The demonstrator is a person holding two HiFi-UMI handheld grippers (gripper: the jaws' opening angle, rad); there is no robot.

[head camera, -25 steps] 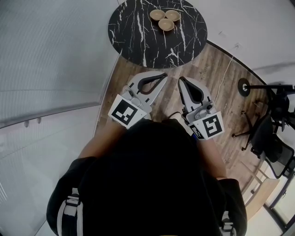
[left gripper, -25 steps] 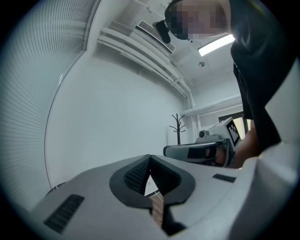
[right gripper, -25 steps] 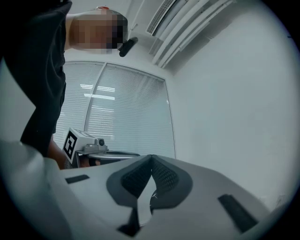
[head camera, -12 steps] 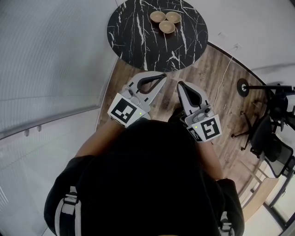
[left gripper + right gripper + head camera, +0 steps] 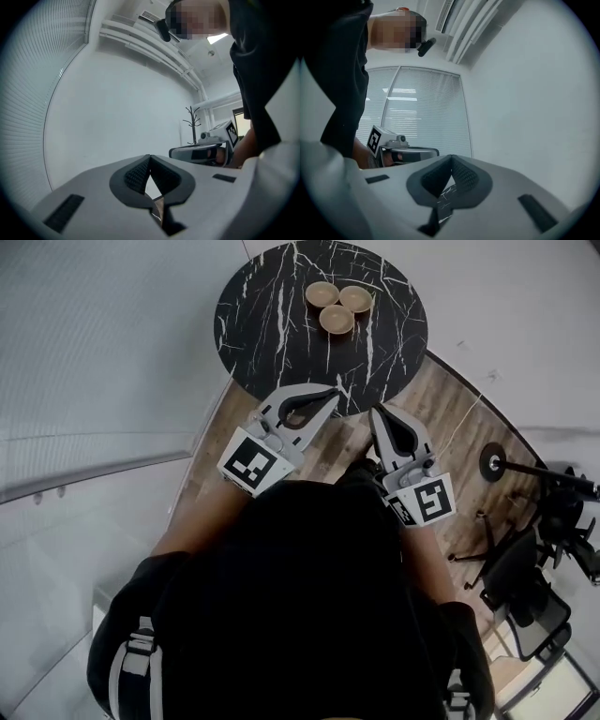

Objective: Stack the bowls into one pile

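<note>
Three small tan bowls sit close together on the far part of a round black marble table: one at the left, one at the right and one nearer me. None is stacked on another. My left gripper hangs just at the table's near rim, shut and empty. My right gripper is beside it over the wood floor, also shut with nothing in it. In the left gripper view the left gripper has its tips meeting; in the right gripper view the right gripper shows the same.
Wood floor lies around the table. A round black stand base and black chairs are at the right. A white wall with blinds curves along the left. A coat stand shows in the left gripper view.
The table and bowls have come closer and lower in the head view. Both grippers moved forward together, so the left one now reaches the table's near rim. Both stayed shut.
</note>
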